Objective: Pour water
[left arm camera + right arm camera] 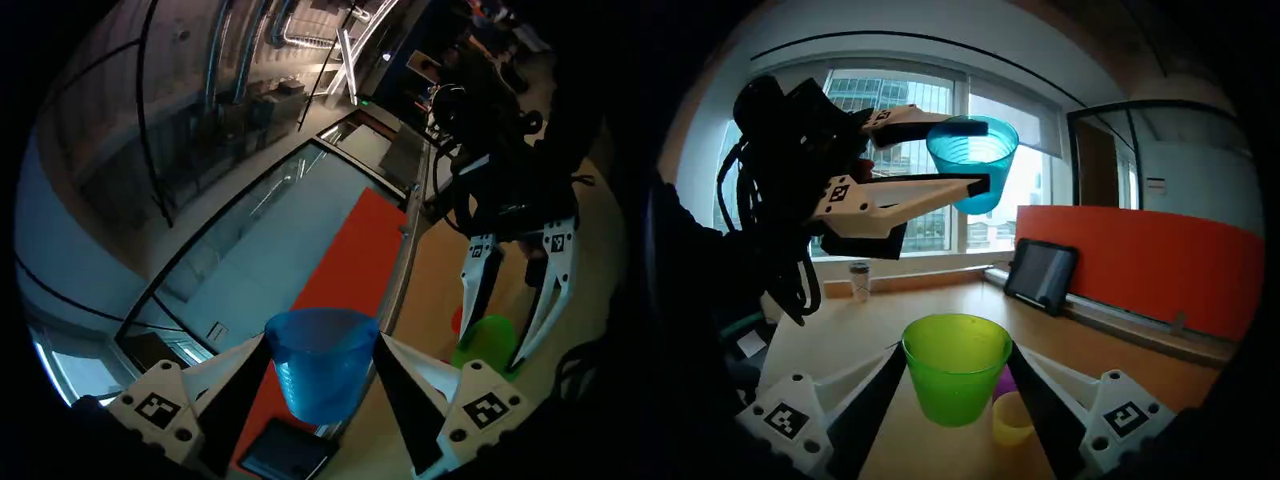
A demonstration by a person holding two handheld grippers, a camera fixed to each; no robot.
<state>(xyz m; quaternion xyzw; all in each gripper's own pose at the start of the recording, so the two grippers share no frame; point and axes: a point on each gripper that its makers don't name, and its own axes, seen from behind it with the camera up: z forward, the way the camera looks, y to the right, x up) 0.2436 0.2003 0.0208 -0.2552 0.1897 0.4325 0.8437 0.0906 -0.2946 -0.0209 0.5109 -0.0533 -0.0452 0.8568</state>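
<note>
We saw the orange partition (1152, 264) far right, behind the desk (872, 320). L gripper (986, 154) clamped the blue cup (972, 160), held high. R gripper (956, 348) gripped the green cup (956, 376) near us, w/ a small yellow cup (1012, 418) on the desk below.

Left gripper (984, 156), right gripper (490, 350) cameras face each other.

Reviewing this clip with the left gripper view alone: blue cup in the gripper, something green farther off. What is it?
Observer: A green cup, upright, held between the fingers of the right gripper.
Operator: Anything beneath it?
Observer: A small yellow cup on the table, something purple next to it.
Operator: And my cup against the green one?
Observer: The blue cup hangs higher, in the left gripper, mouth up, not tipped.
</note>
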